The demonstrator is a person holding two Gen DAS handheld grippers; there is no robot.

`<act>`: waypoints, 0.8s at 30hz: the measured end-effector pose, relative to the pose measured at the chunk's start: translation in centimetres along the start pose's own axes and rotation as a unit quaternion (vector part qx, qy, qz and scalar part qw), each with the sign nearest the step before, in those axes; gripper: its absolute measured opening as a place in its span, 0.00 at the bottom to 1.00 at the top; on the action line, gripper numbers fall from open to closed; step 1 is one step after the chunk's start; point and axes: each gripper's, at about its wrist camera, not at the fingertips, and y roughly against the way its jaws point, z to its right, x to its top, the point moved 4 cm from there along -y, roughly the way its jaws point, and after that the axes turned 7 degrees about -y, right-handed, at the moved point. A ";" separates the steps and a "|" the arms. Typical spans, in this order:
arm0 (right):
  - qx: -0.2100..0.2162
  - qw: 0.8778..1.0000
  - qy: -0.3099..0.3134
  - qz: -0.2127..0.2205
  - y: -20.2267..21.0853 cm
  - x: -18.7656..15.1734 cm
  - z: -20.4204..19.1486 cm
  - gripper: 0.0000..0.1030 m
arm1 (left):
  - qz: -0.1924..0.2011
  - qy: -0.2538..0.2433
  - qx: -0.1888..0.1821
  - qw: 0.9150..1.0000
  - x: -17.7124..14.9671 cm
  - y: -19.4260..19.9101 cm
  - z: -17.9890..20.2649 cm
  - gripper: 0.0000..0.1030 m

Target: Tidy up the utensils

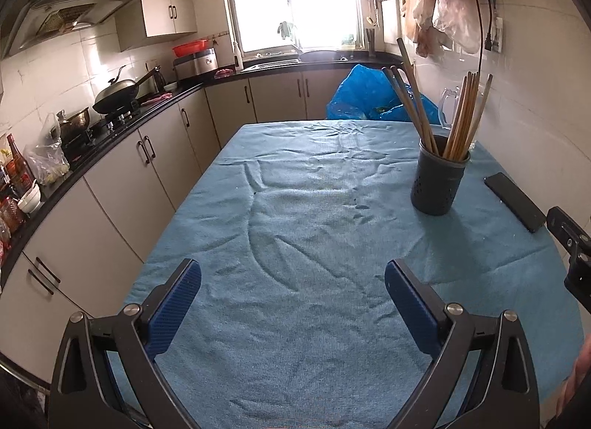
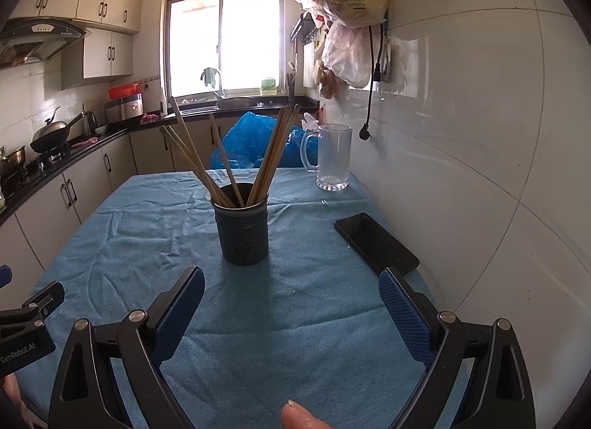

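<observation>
A dark grey perforated utensil holder [image 1: 439, 179] [image 2: 242, 231] stands upright on the blue cloth [image 1: 295, 229] [image 2: 295, 299], with several wooden chopsticks [image 1: 461, 115] [image 2: 273, 152] leaning out of it to both sides. My left gripper [image 1: 293, 279] hovers open over the near part of the cloth, nothing between its blue pads, well short and left of the holder. My right gripper [image 2: 291, 288] is open too, empty, with the holder a short way ahead, slightly left of centre. A fingertip [image 2: 299, 416] shows at the bottom edge.
A black phone [image 1: 515, 202] [image 2: 376, 242] lies on the cloth right of the holder. A glass mug [image 2: 332, 155] stands at the far right corner near the tiled wall. A blue plastic bag [image 1: 369, 96] sits behind the table. Kitchen counter and cabinets [image 1: 122, 170] run along the left.
</observation>
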 end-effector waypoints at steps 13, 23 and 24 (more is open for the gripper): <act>0.000 1.000 0.007 -0.012 -0.6 -0.5 -0.4 0.95 | -0.004 -0.006 0.001 1.000 -0.4 -0.3 0.2 0.96; -0.002 1.000 0.009 -0.020 -1.0 -0.8 -0.5 0.95 | -0.005 -0.008 0.001 1.000 -0.6 -0.5 0.3 0.96; -0.001 1.000 0.009 -0.021 -1.1 -0.8 -0.5 0.95 | -0.006 -0.008 0.001 1.000 -0.6 -0.5 0.3 0.96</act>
